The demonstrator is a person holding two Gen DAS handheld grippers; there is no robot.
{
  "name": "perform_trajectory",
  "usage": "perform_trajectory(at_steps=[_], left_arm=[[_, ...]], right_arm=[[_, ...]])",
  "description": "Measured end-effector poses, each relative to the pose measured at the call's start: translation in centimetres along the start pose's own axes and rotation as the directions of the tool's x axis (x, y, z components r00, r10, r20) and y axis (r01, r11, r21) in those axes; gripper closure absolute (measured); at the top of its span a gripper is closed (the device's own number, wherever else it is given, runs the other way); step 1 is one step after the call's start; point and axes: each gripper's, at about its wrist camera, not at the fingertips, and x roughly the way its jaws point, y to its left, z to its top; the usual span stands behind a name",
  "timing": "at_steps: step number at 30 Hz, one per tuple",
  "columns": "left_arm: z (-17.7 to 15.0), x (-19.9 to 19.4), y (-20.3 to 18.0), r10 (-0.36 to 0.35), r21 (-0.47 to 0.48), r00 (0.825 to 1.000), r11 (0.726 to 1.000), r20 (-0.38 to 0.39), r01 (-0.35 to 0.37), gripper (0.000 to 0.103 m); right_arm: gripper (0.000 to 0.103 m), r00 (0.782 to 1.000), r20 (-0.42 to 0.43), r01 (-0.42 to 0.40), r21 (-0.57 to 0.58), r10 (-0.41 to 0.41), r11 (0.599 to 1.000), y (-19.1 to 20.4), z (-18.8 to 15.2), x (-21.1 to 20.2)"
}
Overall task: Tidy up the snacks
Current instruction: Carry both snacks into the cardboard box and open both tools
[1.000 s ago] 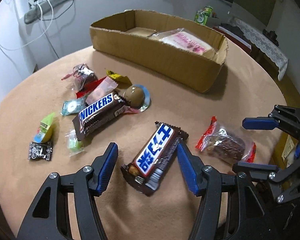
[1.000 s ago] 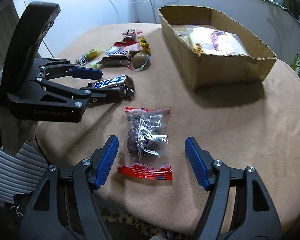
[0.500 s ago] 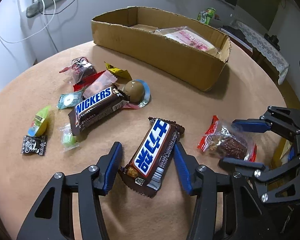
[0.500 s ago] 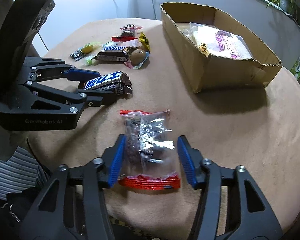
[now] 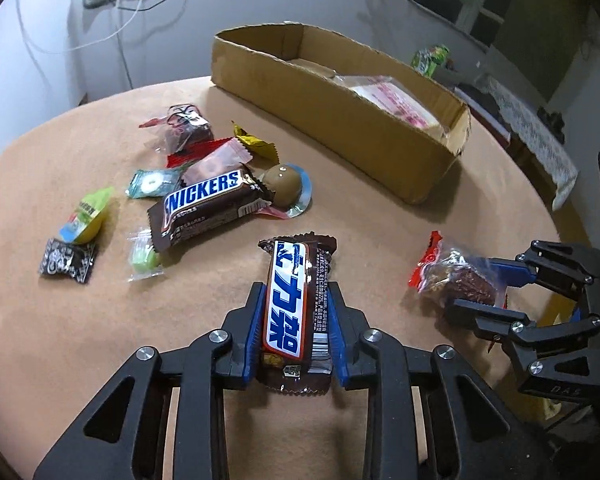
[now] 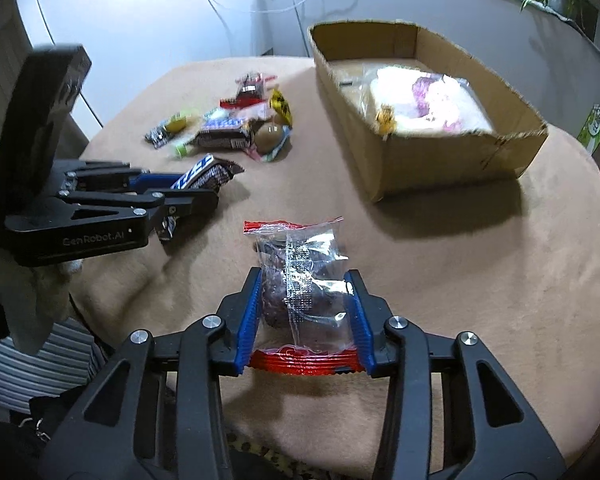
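A brown chocolate bar (image 5: 290,300) with a blue-lettered white label lies on the tan tablecloth (image 5: 80,340). My left gripper (image 5: 295,294) has its jaws closing, and both blue pads press the bar's long sides. A clear packet (image 6: 300,280) with red ends holds a dark cake. My right gripper (image 6: 305,278) is also closing, with its pads against that packet's sides. The open cardboard box (image 5: 340,128) stands at the back with a pale pink-printed bag (image 6: 428,100) inside. From the right wrist view, the left gripper (image 6: 188,190) is at the left, with the bar (image 6: 204,174).
A heap of small snacks lies at the left: a Snickers bar (image 5: 208,204), a brown round sweet (image 5: 284,180), a green jelly cup (image 5: 86,216), a black sachet (image 5: 68,260) and several wrapped candies. A striped sleeve (image 6: 32,356) shows lower left. The table edge curves close on the right.
Both grippers have closed from wide apart onto their snacks. The left one rolled, so the chocolate bar now lies straight between its pads. Neither hand travelled much.
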Motion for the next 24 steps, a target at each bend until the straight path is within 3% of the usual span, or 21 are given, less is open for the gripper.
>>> perform_trajectory(at_steps=[10,24], left_arm=[[1.5,-2.9,0.7,-0.040,-0.086,0.995,0.995,0.092,0.048,0.076],[8.8,-5.5,0.7,-0.041,-0.101,0.970,0.993,0.241,0.067,0.076]], right_arm=[[0.061,0.995,0.097,-0.004,0.011,0.003,1.000,-1.3,2.6,-3.7],[0.061,0.976,0.207,0.042,0.094,-0.061,0.995,-7.0,9.9,-5.5]])
